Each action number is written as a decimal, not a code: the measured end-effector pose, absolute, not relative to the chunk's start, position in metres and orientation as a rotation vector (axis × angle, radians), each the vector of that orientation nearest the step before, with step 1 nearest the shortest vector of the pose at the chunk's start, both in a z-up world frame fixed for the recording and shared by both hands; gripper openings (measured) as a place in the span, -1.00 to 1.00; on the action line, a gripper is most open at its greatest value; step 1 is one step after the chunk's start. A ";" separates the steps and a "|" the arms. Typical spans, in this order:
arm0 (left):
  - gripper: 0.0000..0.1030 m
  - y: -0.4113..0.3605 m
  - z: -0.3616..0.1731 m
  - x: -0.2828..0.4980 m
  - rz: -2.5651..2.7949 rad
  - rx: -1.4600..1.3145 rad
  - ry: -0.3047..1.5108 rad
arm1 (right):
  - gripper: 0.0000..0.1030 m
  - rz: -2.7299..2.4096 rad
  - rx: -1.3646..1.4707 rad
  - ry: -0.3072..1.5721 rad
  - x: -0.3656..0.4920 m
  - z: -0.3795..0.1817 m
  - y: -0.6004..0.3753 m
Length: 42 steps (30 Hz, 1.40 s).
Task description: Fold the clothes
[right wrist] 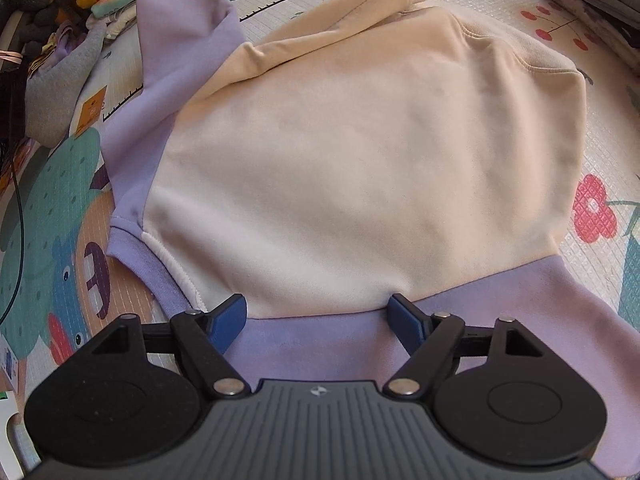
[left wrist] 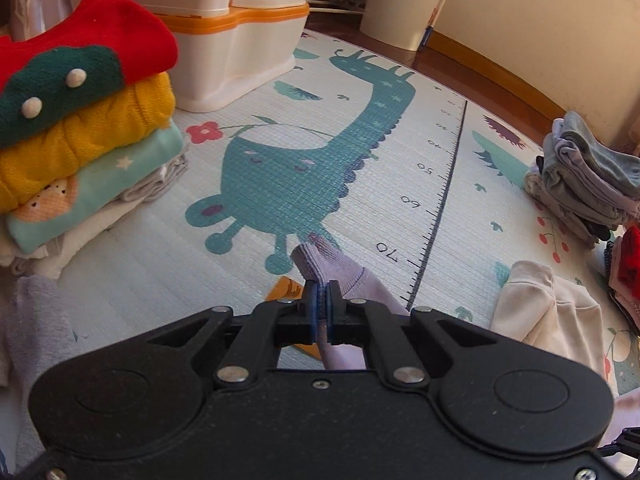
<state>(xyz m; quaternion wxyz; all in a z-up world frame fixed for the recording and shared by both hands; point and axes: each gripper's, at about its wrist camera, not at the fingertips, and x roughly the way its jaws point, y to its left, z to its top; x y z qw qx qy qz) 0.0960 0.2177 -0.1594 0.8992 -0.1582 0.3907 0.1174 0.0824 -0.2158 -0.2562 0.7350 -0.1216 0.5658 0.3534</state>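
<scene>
- The sweatshirt [right wrist: 360, 152] lies flat on the play mat [right wrist: 592, 280], cream body spread ahead of the right gripper [right wrist: 318, 320].
- Right jaws stand apart over its lilac hem.
- The left gripper [left wrist: 322, 300], jaws clamped on the lilac sleeve [left wrist: 332, 268], holds it off the sweatshirt's left side, nearer for folding inward.

Warm sunlight falls across the play mat [left wrist: 400, 208] in the left wrist view, bright on the far wall [left wrist: 540, 20] and leaving crisp detail on the folded stack [left wrist: 80, 120]. Strong fisheye bending curves the wall and the mat's ruler line toward the edges. In the right wrist view the cream sweatshirt [right wrist: 360, 152] looks soft and slightly blurred, evenly lit, with dim clutter in the upper left corner.
</scene>
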 end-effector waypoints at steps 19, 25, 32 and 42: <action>-0.93 0.216 -0.201 0.088 0.370 -0.097 0.871 | 0.35 0.702 -0.252 1.165 0.069 -0.243 -0.222; -0.93 0.167 -0.222 0.086 0.155 -0.078 0.946 | 0.30 0.780 -0.335 1.063 0.053 -0.232 -0.213; -0.48 0.150 -0.239 0.070 0.176 0.005 1.002 | 0.08 0.897 -0.473 1.071 0.024 -0.244 -0.197; -0.46 0.138 -0.243 0.102 0.132 -0.089 0.966 | 0.08 0.901 -0.418 1.120 0.033 -0.251 -0.209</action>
